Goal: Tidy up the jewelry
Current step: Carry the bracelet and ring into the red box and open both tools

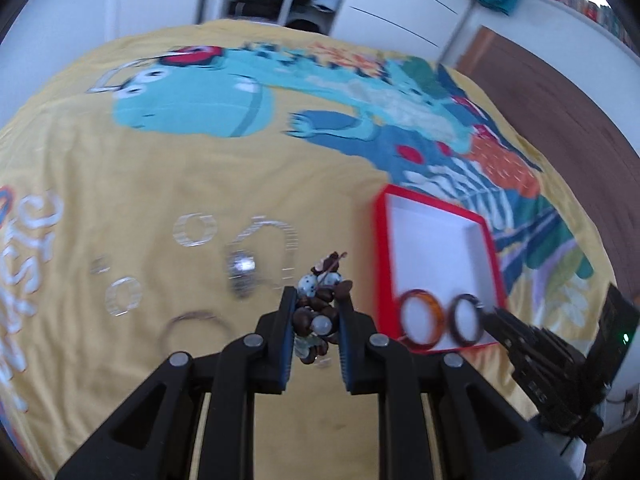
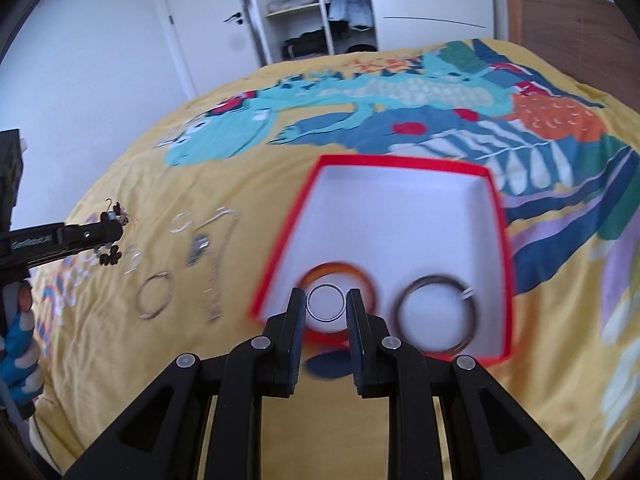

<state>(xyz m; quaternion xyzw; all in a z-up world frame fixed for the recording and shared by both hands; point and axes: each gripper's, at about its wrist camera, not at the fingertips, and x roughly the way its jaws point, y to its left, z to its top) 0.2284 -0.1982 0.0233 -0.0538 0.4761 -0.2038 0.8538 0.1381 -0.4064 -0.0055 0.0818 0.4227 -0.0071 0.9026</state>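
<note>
Two bangles (image 2: 338, 280) lie in the box (image 2: 404, 216) on the bedspread (image 2: 160, 360), loose jewelry (image 2: 154, 294) to its left.

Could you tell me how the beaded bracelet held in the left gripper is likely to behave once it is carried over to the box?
The beaded bracelet bunches and droops between the left gripper fingers, so it is probably floppy and may swing. Loose strands stick out on top, so it could snag. Dropped into the red box, it should slump rather than roll.

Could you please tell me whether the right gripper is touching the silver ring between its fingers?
Touching. The right wrist view shows the silver ring held off the bedspread, its rim meeting both inner pads of the right gripper with no visible gap.
</note>
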